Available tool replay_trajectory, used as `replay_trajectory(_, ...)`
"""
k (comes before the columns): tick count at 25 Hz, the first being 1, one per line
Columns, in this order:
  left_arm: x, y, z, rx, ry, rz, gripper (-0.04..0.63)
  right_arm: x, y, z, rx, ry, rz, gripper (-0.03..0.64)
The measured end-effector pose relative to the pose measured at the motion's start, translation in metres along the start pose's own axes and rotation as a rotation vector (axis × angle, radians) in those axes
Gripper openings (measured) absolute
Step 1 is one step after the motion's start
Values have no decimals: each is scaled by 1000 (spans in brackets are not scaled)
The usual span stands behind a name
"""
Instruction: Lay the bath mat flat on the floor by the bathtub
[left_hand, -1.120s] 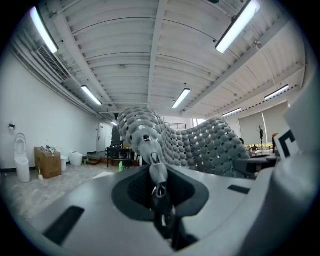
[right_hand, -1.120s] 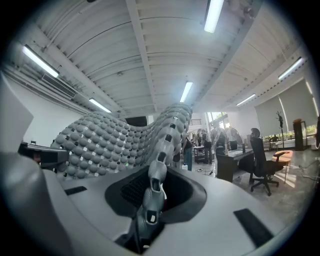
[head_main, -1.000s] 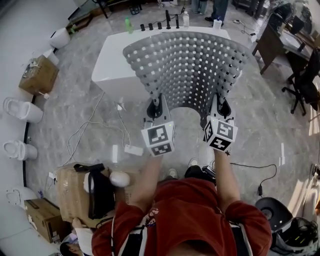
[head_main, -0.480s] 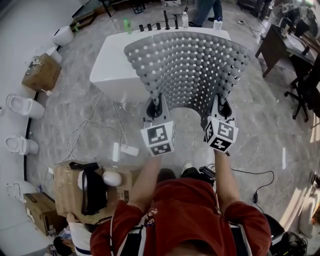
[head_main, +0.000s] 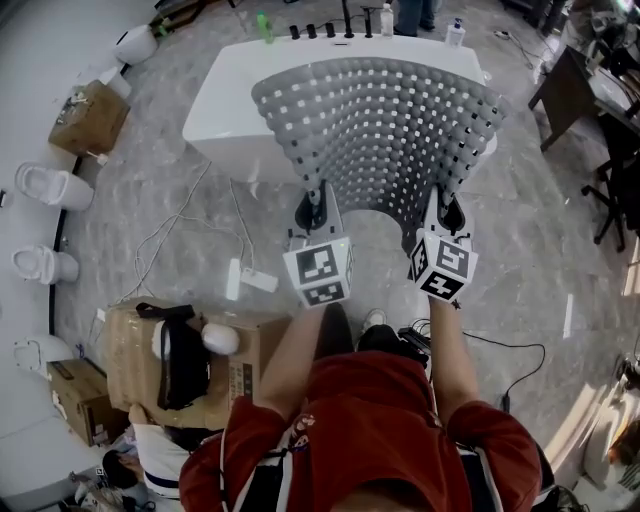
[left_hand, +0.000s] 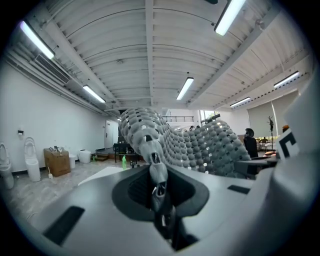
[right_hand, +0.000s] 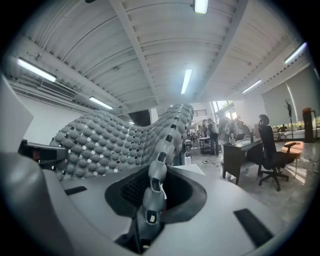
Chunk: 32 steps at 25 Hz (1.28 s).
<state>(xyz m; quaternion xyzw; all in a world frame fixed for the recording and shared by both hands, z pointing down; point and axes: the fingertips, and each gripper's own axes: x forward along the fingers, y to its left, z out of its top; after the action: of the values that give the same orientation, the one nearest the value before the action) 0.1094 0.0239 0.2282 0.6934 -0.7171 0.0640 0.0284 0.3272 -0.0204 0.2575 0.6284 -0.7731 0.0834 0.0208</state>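
Nearest the camera, a red shirt (head_main: 370, 420) fills the lower edge of the head view, cut off by the frame. Two bare forearms reach forward from it, roughly parallel. The hands are hidden behind the marker cubes.

The left gripper (head_main: 314, 203) and right gripper (head_main: 448, 207) point away from the person, close to level. From above, their tips are covered by the mat's edge. In the left gripper view, the left gripper (left_hand: 159, 192) has its jaws drawn in on a folded rim of the bath mat (left_hand: 200, 145). In the right gripper view, the right gripper (right_hand: 146, 212) is clamped on the opposite rim of the bath mat (right_hand: 100, 140) the same way.

The bath mat (head_main: 385, 130) is off the floor, stretched between the two grippers and fanning out ahead of them. It is grey and rubbery, made of rows of rounded nubs with small square holes. Its near edge sags in an arch between the grips. Whether its far edge touches anything cannot be told.

The grey marbled floor (head_main: 150, 220) shows below, crossed by white cables. A cardboard box (head_main: 130, 350) with dark gear on top sits at the left.

The white, smooth bathtub (head_main: 225, 100) lies beyond, its middle hidden by the mat. A green bottle (head_main: 264, 25) and black fittings (head_main: 330, 30) stand on its far rim. White toilets (head_main: 55, 188) line the left wall. An office chair (right_hand: 272, 150) and a desk (right_hand: 240, 150) stand farther off, with people behind them too small to make out.
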Motion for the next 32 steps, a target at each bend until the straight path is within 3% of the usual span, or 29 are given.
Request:
replay_trajectory(19,44,93,-96,-72,180,79,50,71,82,-84,-58,183,70,75)
replay_trajectory(32,70,173,-206,-118,370,130,49,118,146,-191,-105,372,115,75)
